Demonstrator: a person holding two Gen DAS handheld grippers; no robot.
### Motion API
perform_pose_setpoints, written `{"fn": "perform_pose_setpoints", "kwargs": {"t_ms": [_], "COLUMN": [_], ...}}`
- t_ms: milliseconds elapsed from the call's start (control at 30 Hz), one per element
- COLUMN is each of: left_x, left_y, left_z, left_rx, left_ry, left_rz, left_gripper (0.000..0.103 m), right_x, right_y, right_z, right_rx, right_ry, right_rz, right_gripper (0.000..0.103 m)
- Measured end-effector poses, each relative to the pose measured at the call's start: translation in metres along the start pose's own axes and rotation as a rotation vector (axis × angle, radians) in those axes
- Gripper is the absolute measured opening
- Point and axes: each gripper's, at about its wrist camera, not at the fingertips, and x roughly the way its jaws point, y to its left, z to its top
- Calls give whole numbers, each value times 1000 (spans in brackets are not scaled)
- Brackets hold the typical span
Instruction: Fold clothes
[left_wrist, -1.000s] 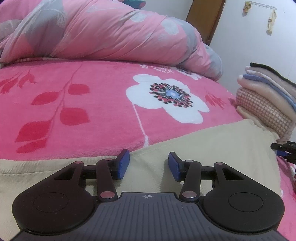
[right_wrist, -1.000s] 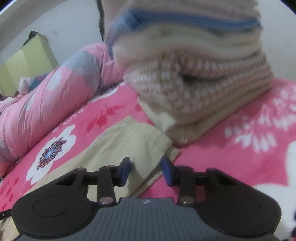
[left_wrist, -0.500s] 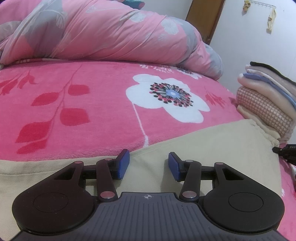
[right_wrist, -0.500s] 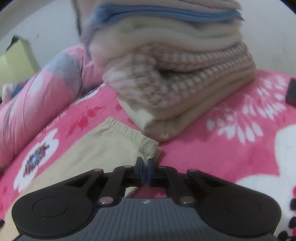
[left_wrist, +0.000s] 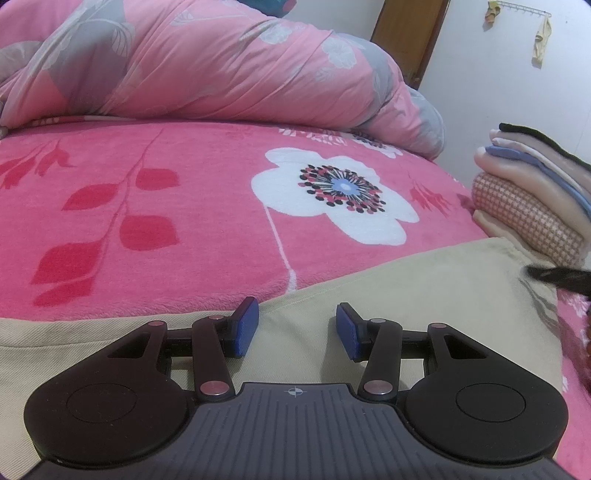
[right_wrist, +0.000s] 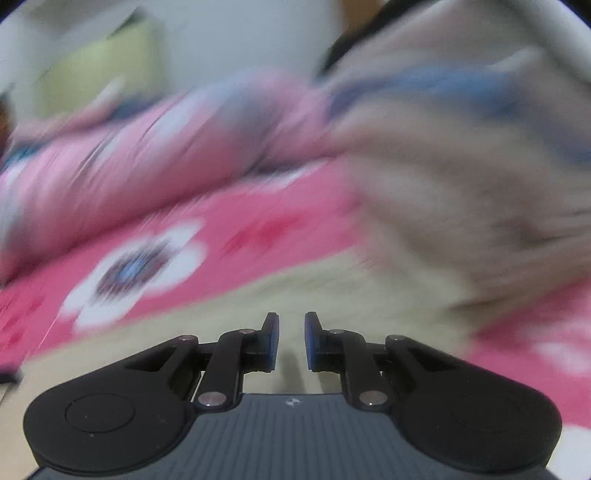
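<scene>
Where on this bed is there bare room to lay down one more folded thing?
The widest free patch is the pink floral blanket, between the rolled quilt behind and the beige garment in front. The right edge is crowded by the stack of folded clothes.

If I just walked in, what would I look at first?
Probably the big white flower printed in the middle of the pink blanket. Next, the tall stack of folded clothes on the right, and the beige garment lying flat under the open left gripper.
</scene>
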Motion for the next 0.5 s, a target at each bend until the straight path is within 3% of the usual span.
{"fn": "perform_pose_setpoints", "kwargs": {"t_ms": [67,133,200,333,400,433,500], "left_x": [0,0,0,0,0,1,1], "left_y": [1,1,2,2,2,2,2], "left_z": [0,0,0,0,0,0,0], "left_rx": [-4,-6,-9,-14,-14,-14,-13], "left_ry": [-1,-1,-1,-4,-4,-4,-4], "left_rz": [-3,-5,-8,-11,-11,-10,-10], "left_gripper": [47,47,47,47,47,47,47], "right_x": [29,34,30,43,73,80,91], "right_y": [-12,-34,-25,-2,3,-3,-14], "right_z": [1,12,24,35,38,41,44], "right_rx": [13,135,47,-39,-101,-70,-15], "right_ry": [43,29,-27,12,59,51,33], "right_rz": [-81,-126,-231,-50,-125,-151,-196], "right_gripper": [7,5,7,8,8,0,0]}}
